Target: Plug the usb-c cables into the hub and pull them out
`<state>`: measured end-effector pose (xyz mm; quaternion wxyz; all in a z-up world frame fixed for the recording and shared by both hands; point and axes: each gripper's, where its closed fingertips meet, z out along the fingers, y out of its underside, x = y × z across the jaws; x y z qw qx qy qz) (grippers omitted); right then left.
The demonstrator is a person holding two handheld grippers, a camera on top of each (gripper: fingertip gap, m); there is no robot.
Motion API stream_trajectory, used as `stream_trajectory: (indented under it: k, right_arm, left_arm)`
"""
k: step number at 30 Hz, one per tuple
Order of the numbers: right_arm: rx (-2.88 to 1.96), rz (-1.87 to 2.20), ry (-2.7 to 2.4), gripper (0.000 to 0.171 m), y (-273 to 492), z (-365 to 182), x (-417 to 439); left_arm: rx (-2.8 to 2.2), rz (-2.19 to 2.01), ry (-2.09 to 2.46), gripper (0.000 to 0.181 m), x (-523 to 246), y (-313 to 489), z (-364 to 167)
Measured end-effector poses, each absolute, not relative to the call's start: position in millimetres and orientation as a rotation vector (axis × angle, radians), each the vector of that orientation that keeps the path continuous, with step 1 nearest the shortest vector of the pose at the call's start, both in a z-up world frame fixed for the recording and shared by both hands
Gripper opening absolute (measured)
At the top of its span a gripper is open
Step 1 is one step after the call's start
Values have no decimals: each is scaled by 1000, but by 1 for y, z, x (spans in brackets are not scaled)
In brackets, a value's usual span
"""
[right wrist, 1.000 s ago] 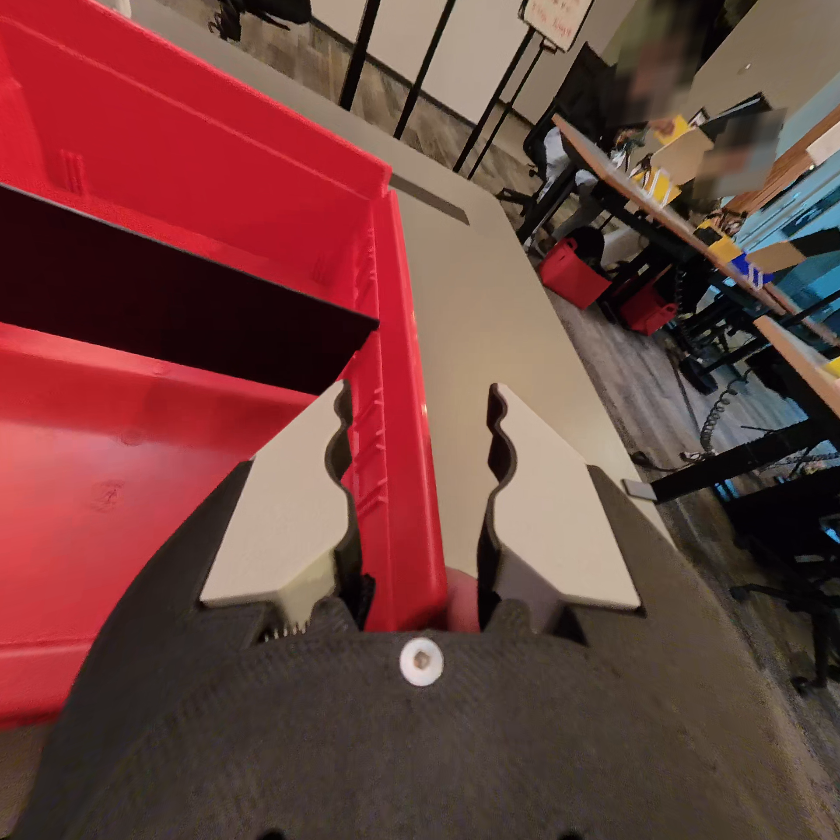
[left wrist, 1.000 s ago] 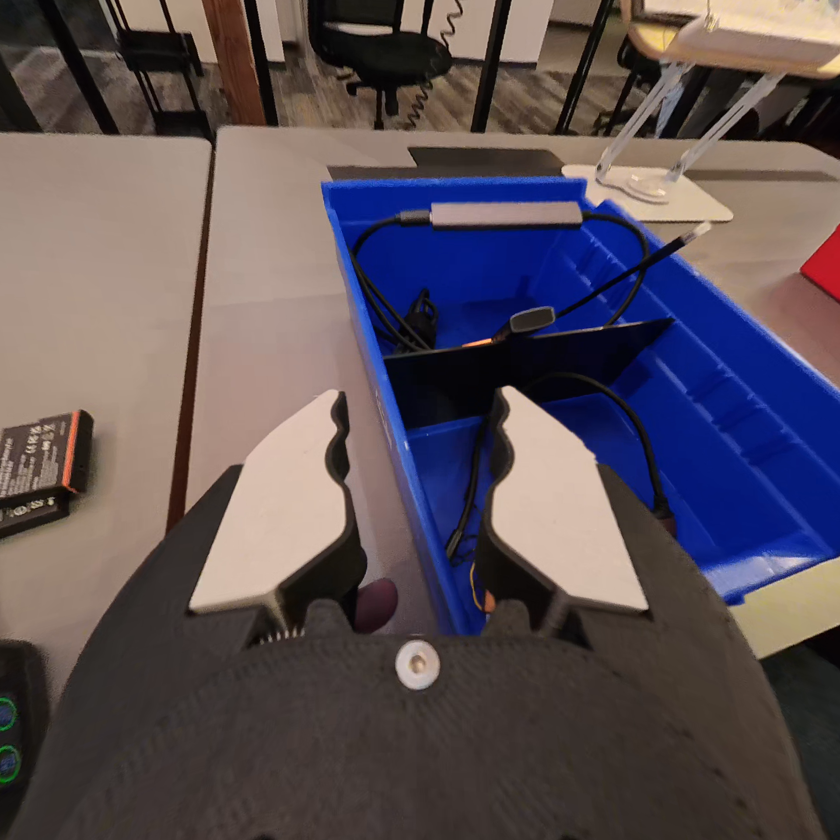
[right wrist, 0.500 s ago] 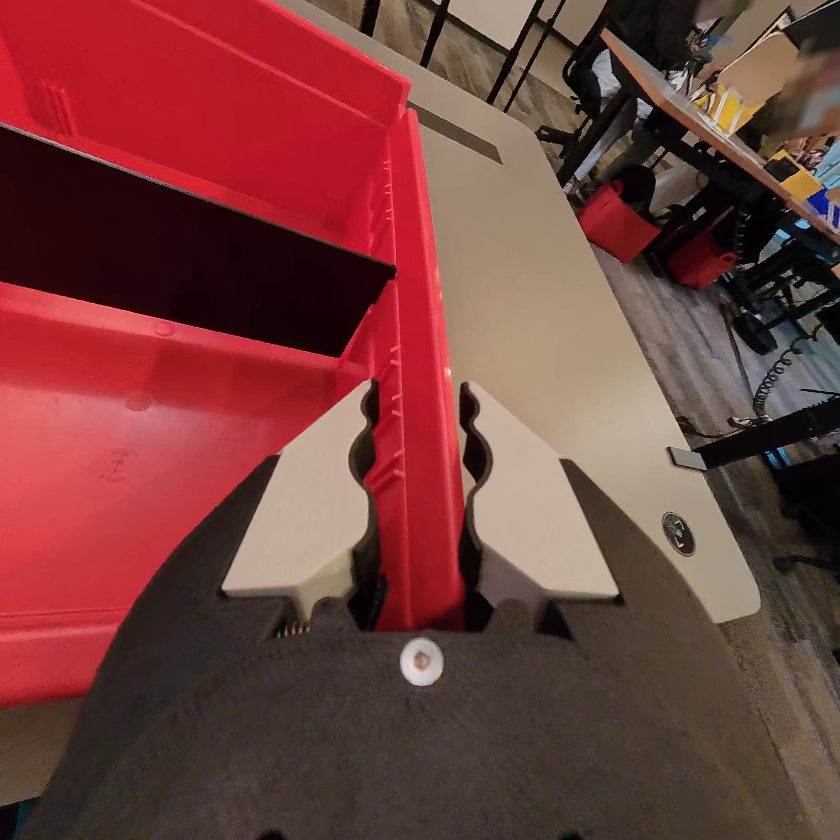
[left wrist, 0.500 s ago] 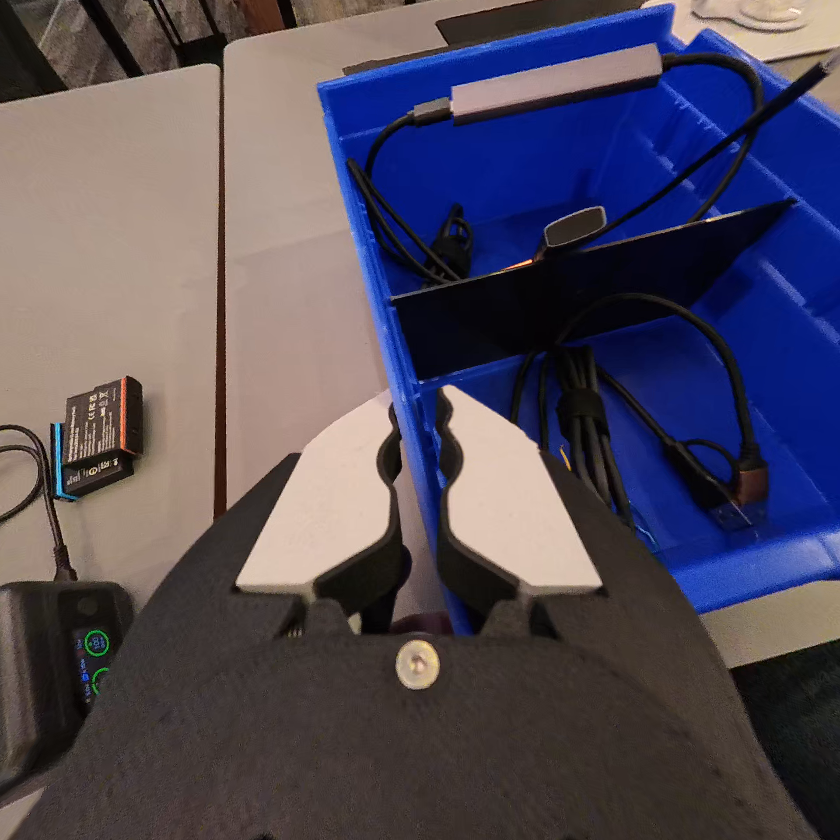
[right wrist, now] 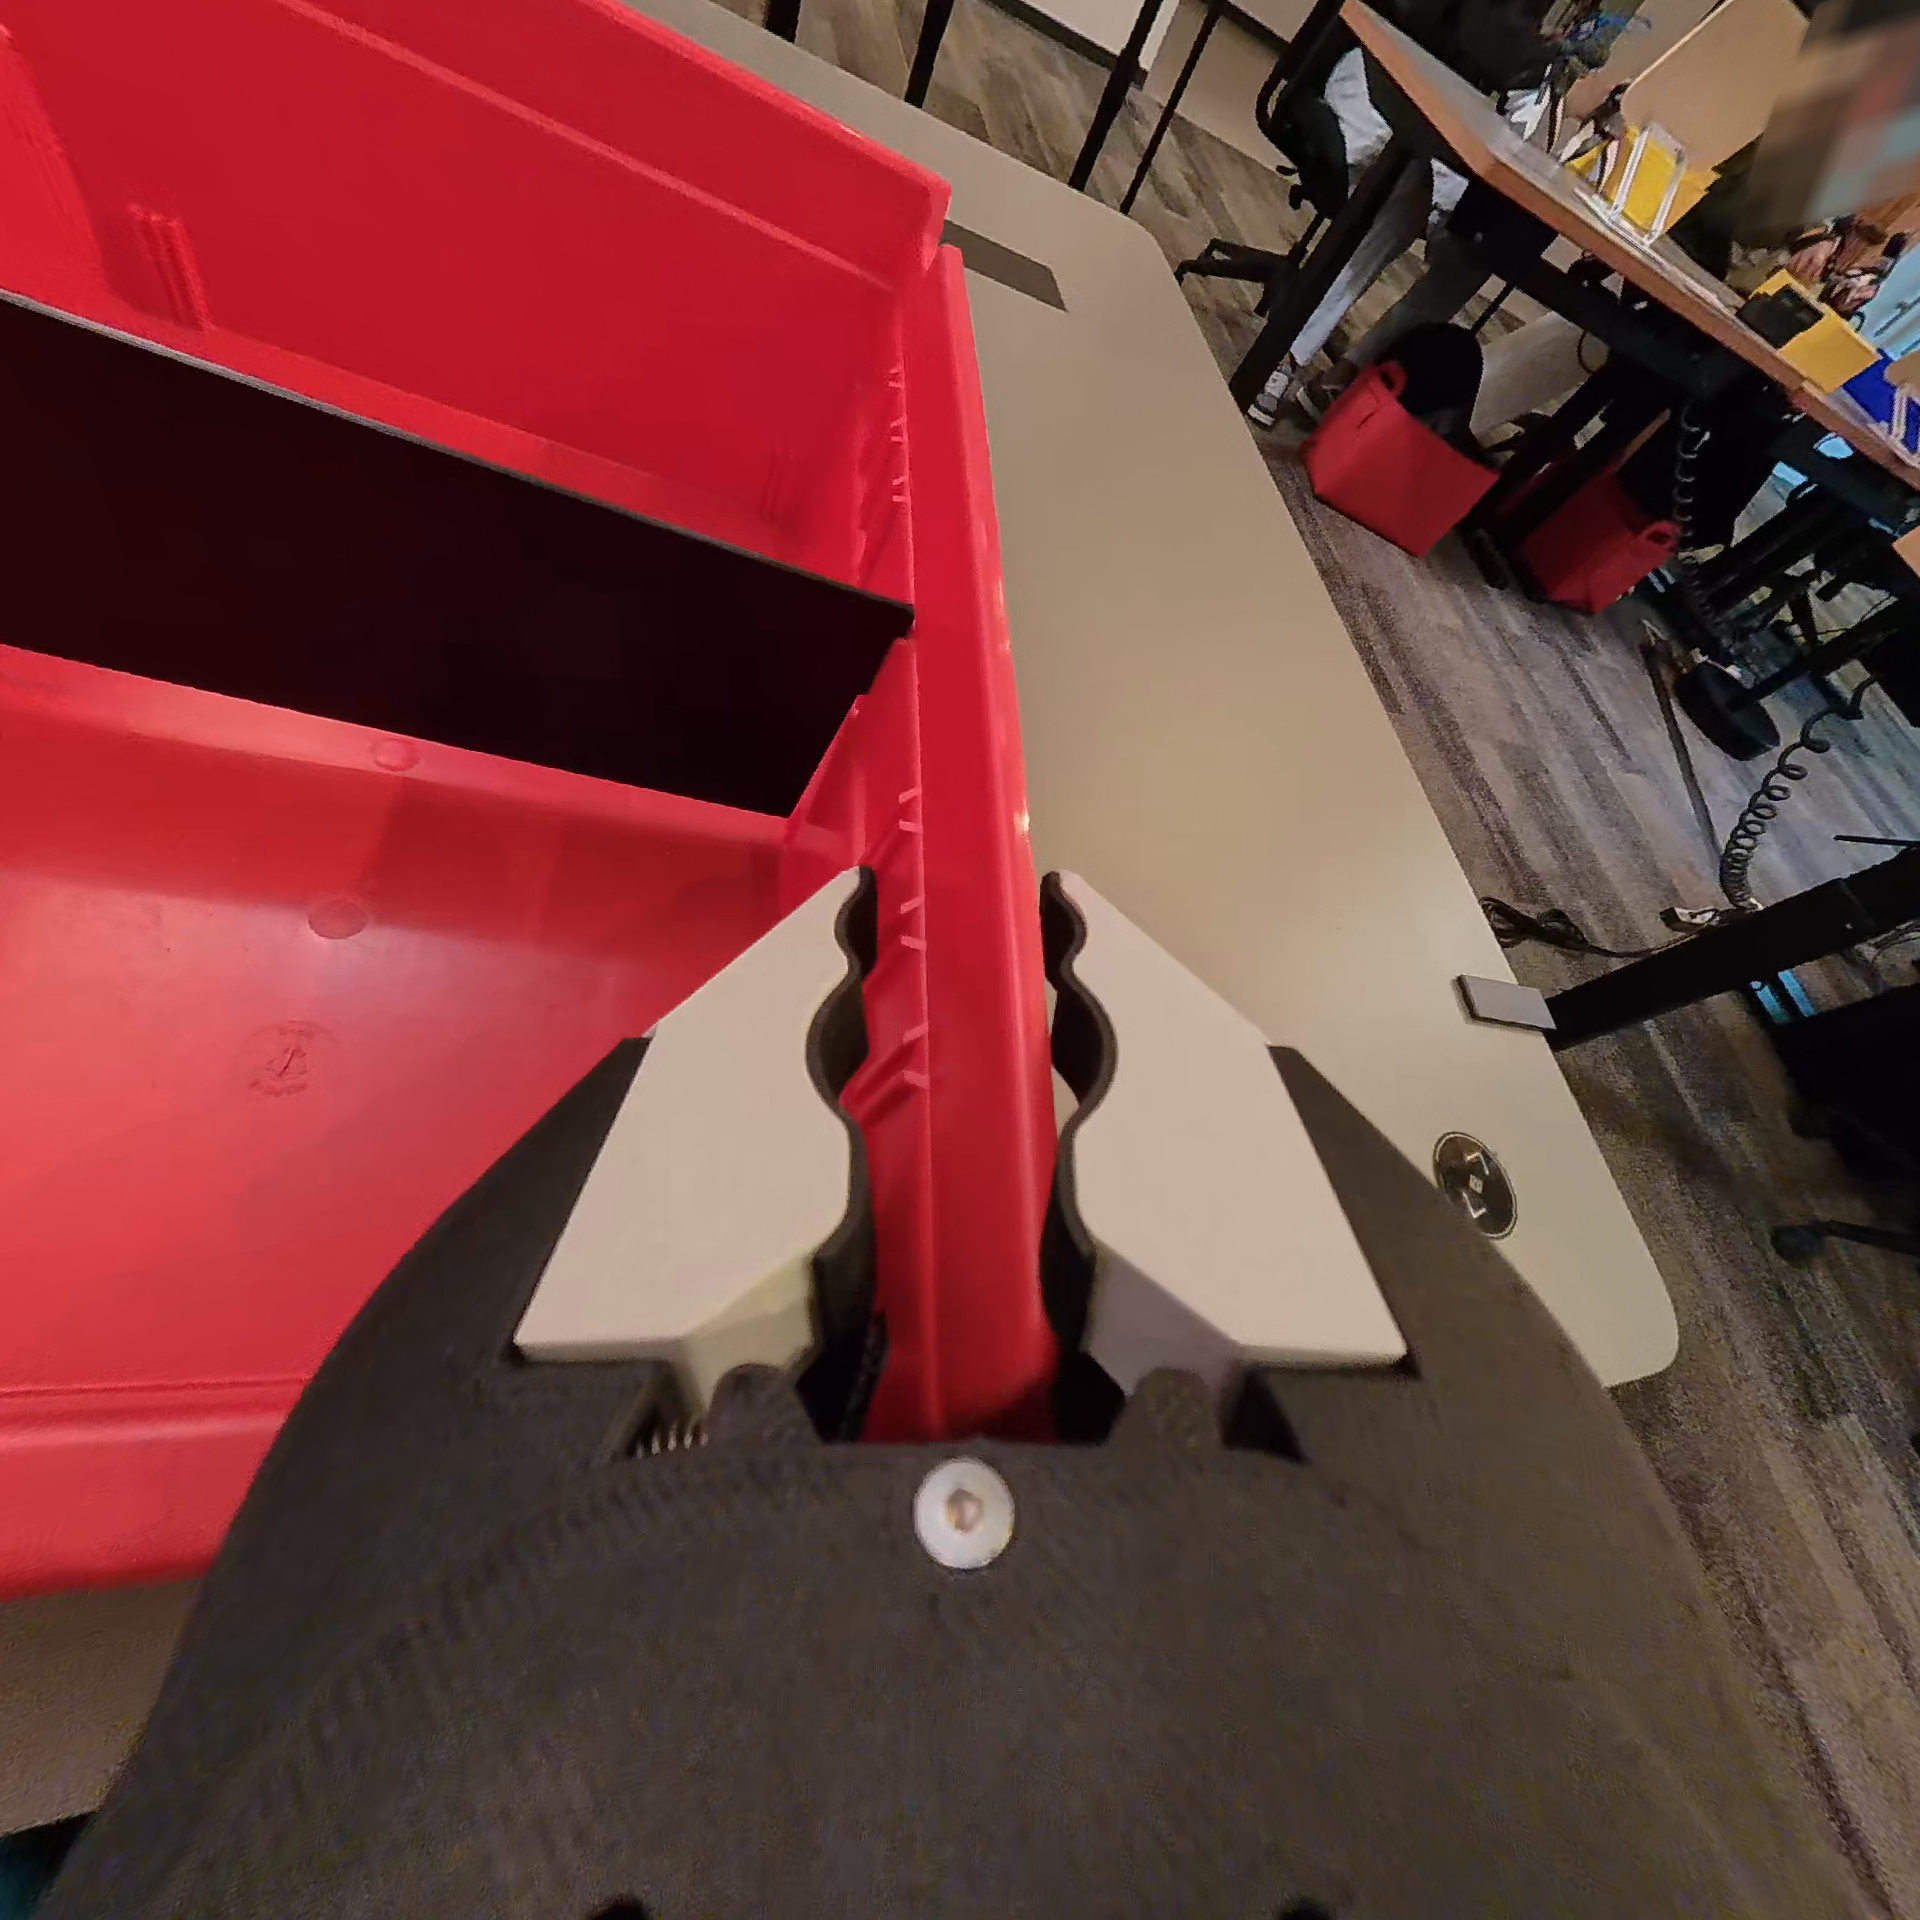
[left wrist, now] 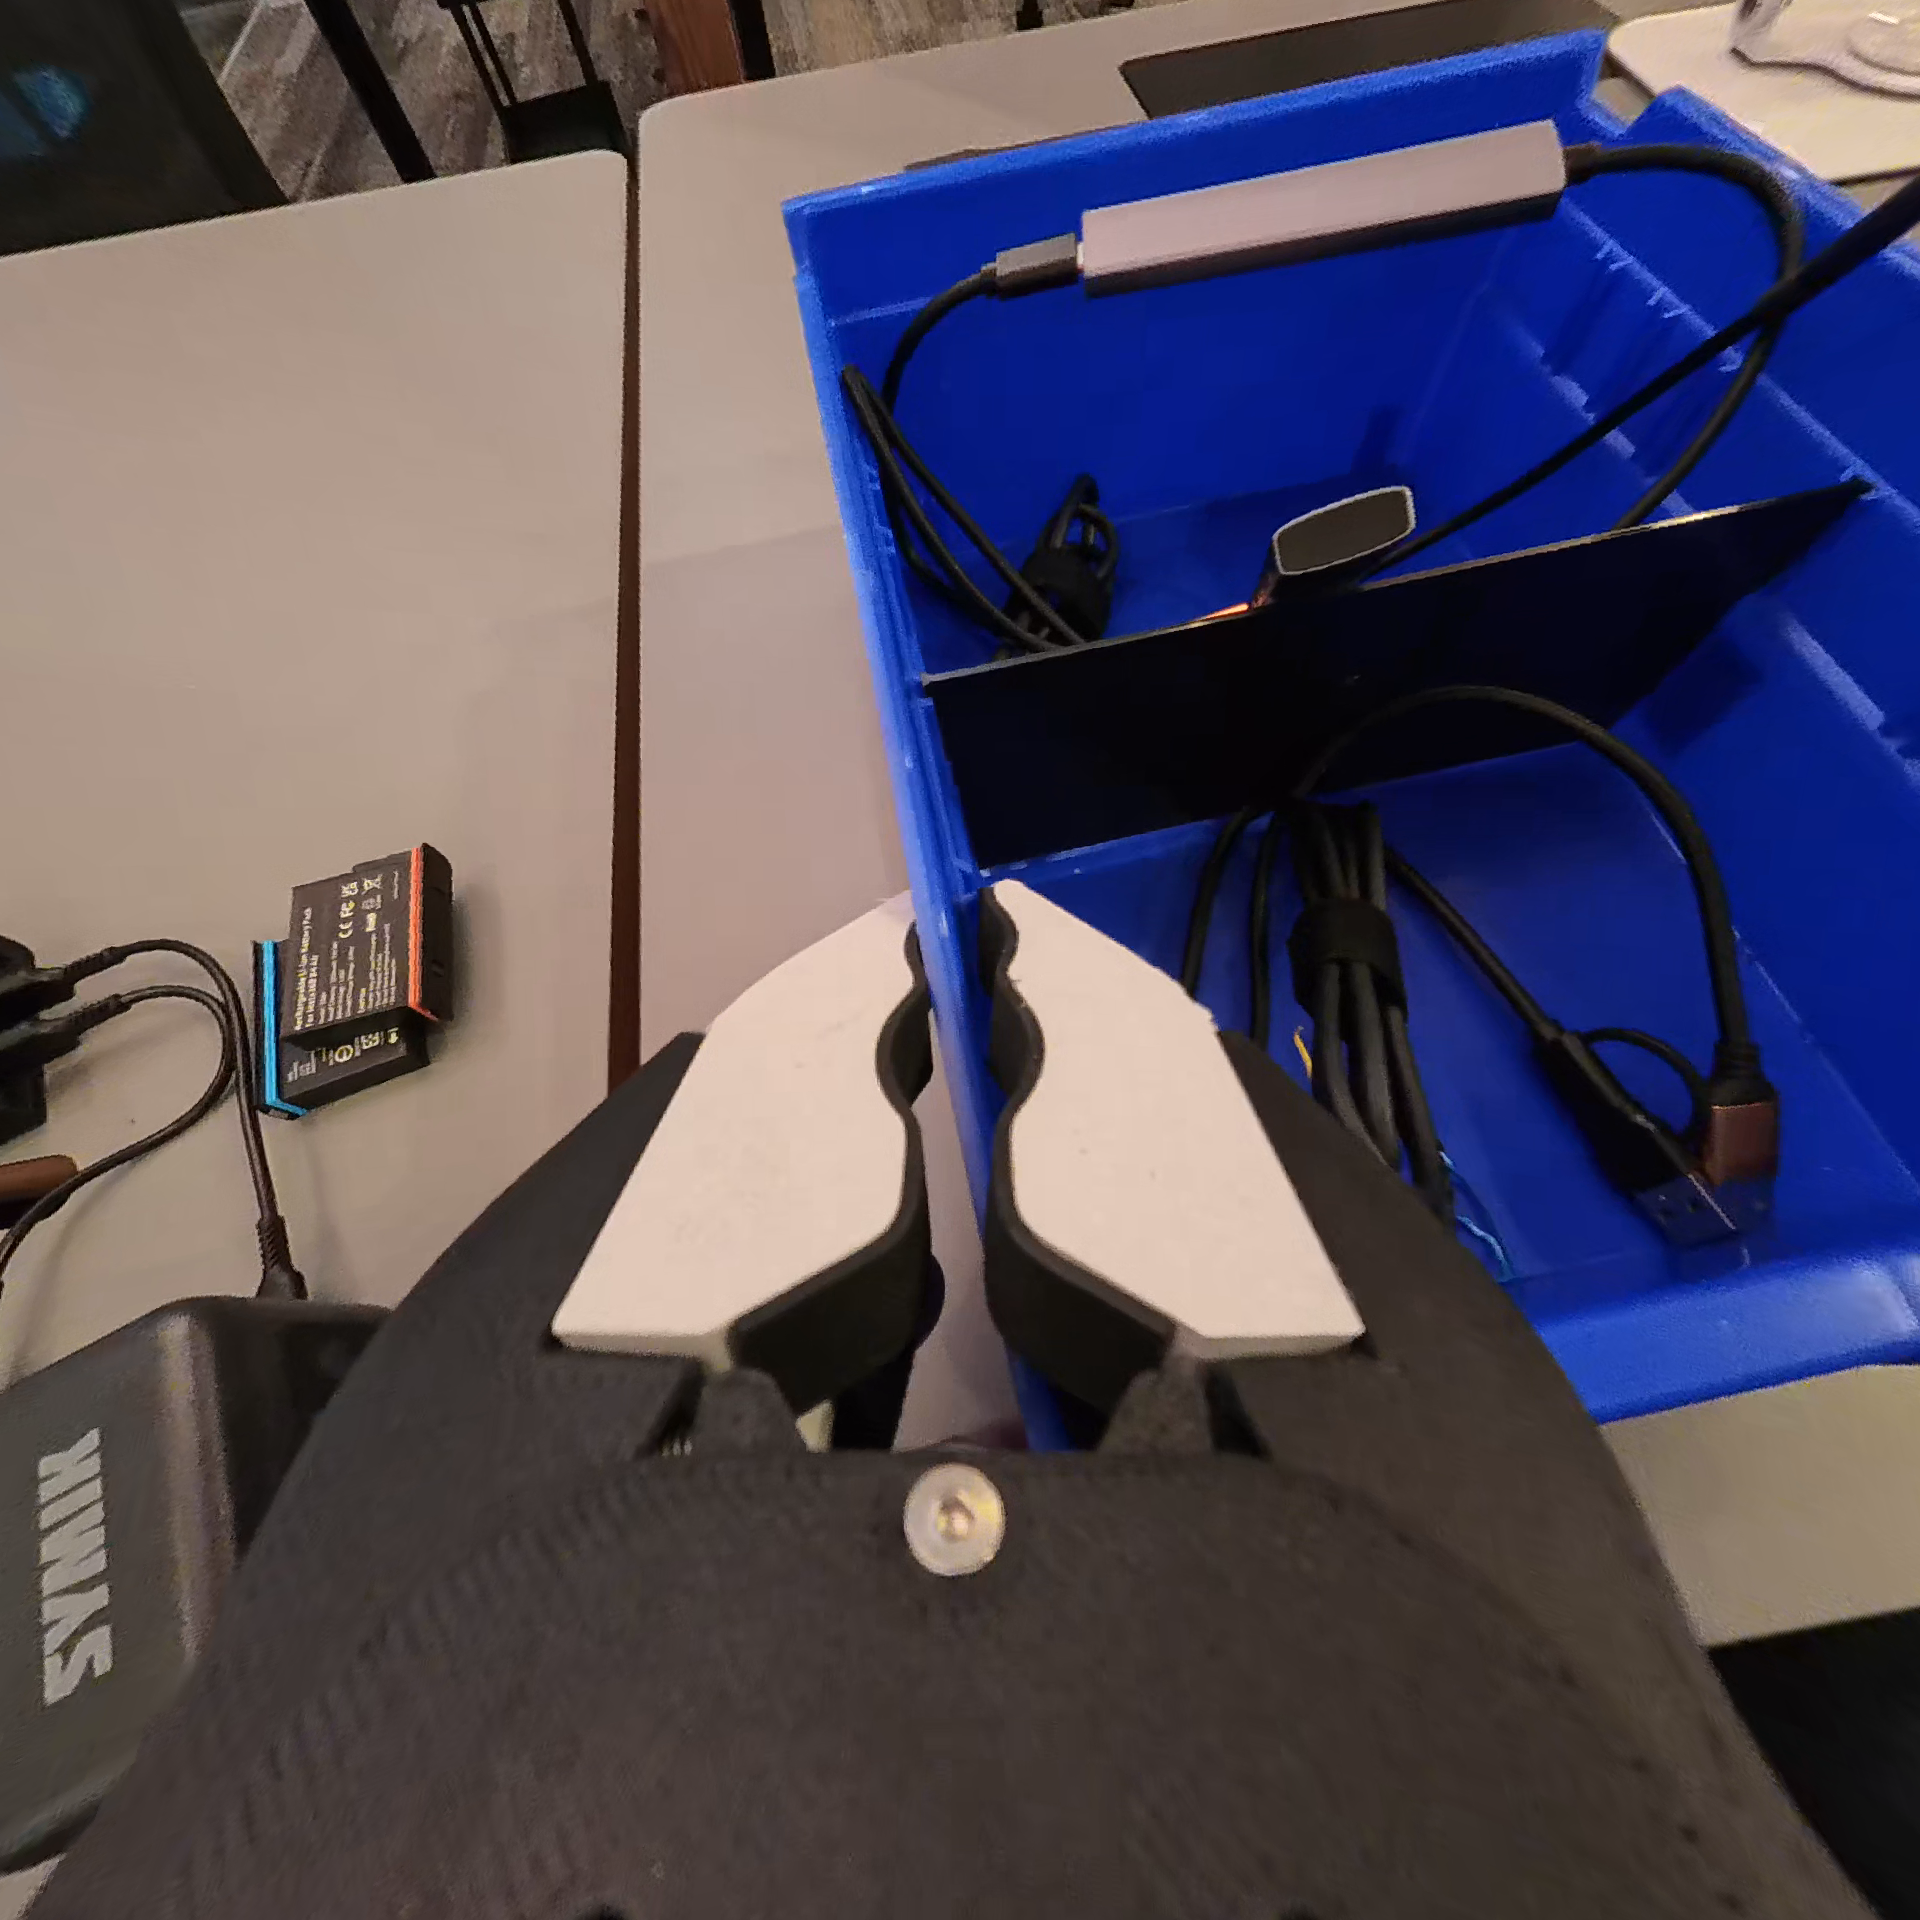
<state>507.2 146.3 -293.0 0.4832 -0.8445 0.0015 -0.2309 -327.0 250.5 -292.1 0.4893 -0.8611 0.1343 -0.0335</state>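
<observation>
In the left wrist view a blue bin (left wrist: 1621,1340) holds a grey hub (left wrist: 1320,208) resting on its far rim, with a black cable plugged into each end. A bundled black cable (left wrist: 1345,956) with USB plugs (left wrist: 1704,1164) lies in the near compartment, in front of a black divider (left wrist: 1351,665). My left gripper (left wrist: 954,920) is shut on the bin's left wall. In the right wrist view my right gripper (right wrist: 956,894) is shut on the right wall of a red bin (right wrist: 312,987), which has a black divider (right wrist: 416,561).
Two camera batteries (left wrist: 353,977) and a black charger (left wrist: 94,1507) with cables lie on the grey table left of the blue bin. A seam (left wrist: 623,623) divides two tables. The table edge (right wrist: 1538,1143) runs right of the red bin, with desks and chairs beyond. About 85 cm separates my left fingertips from my right.
Both grippers closed from open onto the bin walls, the left on the blue bin, the right on the red bin. Both views now look down more steeply.
</observation>
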Motion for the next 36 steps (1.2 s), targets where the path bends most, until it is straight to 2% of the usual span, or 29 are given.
stream_trajectory:
  k: [3,5,9,11,14,18,22,27,31,36]
  right_arm:
    - [-2055,-558,-11,29,149,-293,509]
    - [-2051,-580,-31,31,149,-291,508]
    - [-2013,-617,-78,52,150,-279,500]
    - [-1971,-645,-76,59,150,-264,499]
    - [-1907,-729,-109,71,149,-237,495]
    - [-1819,-844,-194,71,149,-197,476]
    - [-1707,-893,-253,70,153,-153,448]
    - [-1617,-668,-291,58,168,-125,378]
    - [-1585,-443,-390,50,186,-123,303]
    - [-1671,-89,-387,26,209,-149,223]
  left_arm:
    - [-2072,-118,315,8,-326,251,-291]
    - [-2054,-123,321,17,-324,251,-290]
    - [-2011,-123,333,36,-322,250,-281]
    - [-1977,-123,302,41,-325,251,-270]
    - [-1928,-77,264,62,-332,250,-251]
    - [-1846,-70,230,77,-330,247,-224]
    - [-1789,-39,278,76,-317,245,-203]
    - [-1743,-26,407,71,-286,244,-182]
    - [-1734,-75,556,60,-250,238,-178]
    - [-1746,101,820,58,-222,244,-188]
